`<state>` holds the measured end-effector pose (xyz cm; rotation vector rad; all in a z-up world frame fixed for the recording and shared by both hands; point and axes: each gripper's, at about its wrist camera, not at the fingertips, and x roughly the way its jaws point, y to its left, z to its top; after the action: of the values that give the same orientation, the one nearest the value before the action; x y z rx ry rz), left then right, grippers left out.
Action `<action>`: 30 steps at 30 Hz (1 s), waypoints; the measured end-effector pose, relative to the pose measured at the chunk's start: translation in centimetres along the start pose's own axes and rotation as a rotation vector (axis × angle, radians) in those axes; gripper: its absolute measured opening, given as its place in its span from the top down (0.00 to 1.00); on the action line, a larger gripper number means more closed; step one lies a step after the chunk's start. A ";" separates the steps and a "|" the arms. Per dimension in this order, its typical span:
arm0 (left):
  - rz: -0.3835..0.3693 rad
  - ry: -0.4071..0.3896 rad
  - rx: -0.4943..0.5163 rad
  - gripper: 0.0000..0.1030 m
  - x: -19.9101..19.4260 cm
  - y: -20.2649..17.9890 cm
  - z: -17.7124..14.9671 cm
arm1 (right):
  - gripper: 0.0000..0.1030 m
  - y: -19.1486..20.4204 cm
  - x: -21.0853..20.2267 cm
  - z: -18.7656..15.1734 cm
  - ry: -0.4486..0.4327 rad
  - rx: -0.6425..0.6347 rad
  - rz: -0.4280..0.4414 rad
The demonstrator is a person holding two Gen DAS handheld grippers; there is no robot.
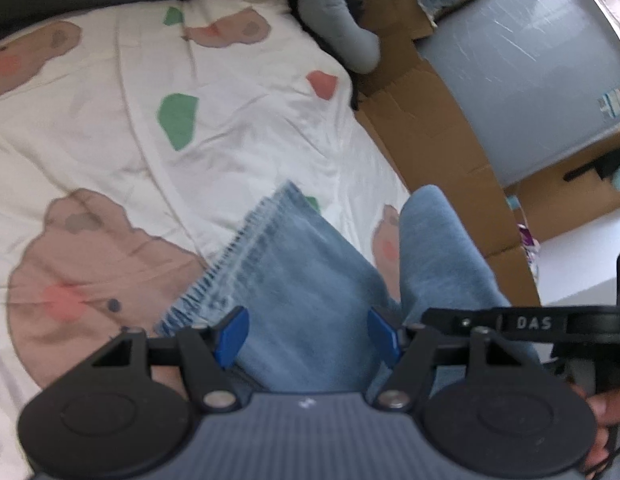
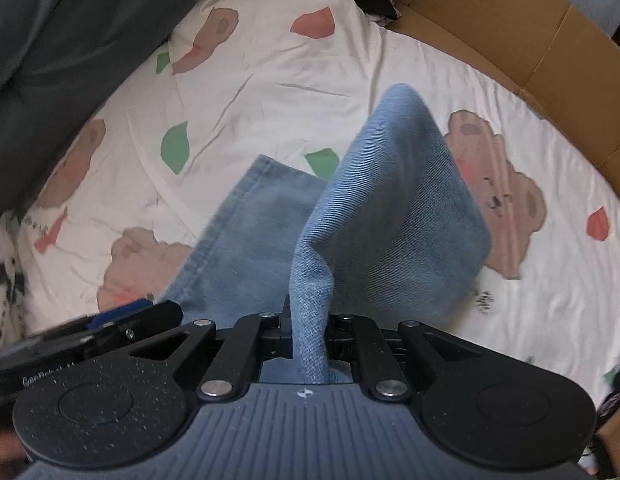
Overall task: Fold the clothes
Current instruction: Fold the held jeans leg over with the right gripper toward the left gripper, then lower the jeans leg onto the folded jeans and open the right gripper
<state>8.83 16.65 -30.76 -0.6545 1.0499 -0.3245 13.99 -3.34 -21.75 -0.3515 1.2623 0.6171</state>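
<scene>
- My right gripper [image 2: 310, 332] is pressed together on a fold of the jeans [image 2: 390, 208], and the denim bunches into a narrow ridge where it passes between the two black fingers.
- Beyond that pinch the cloth rises and widens into a tented peak, lifted off the bedsheet [image 2: 269, 72], with its far tip standing up toward the cardboard box [image 2: 530, 32].
- To the left of the lifted fold, a flat trouser leg lies on the sheet, its stitched hem angled away from me and ending near a green patch printed on the fabric.
- My left gripper [image 1: 307, 334] is spread, its blue fingertips [image 1: 233, 332] standing apart on either side of the denim.
- In the left wrist view the jeans [image 1: 301, 280] run straight out from between those tips: the flat leg with its frayed-looking hem lies ahead and a little to the left.
- I cannot tell whether the left pads touch the cloth; they sit just beside its edges rather than pressing on it.
- The raised fold held by my right gripper shows on the right of the left wrist view, just beyond the right blue tip.
- The black body of my right gripper [image 1: 522, 322] shows at the right edge of the left view, close beside the left one, and my hand [image 1: 604, 412] shows beneath it.
- A grey blanket [image 2: 49, 60] lies along the far left edge of the sheet, well apart from the jeans.
</scene>
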 end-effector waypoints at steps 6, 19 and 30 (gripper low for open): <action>0.033 -0.011 0.002 0.34 -0.6 1.4 0.3 | 0.94 2.3 2.6 -1.0 -0.059 0.017 0.017; 0.070 -0.030 0.014 0.34 -1.4 2.9 1.0 | 0.94 4.1 5.9 -1.5 -0.061 0.103 0.020; 0.096 -0.019 0.004 0.34 -2.1 4.2 0.7 | 0.94 4.7 6.3 -2.3 -0.099 0.103 0.018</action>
<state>8.22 21.27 -31.70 -0.6005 1.0587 -0.2363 10.40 0.56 -27.98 -0.2214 1.1980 0.5760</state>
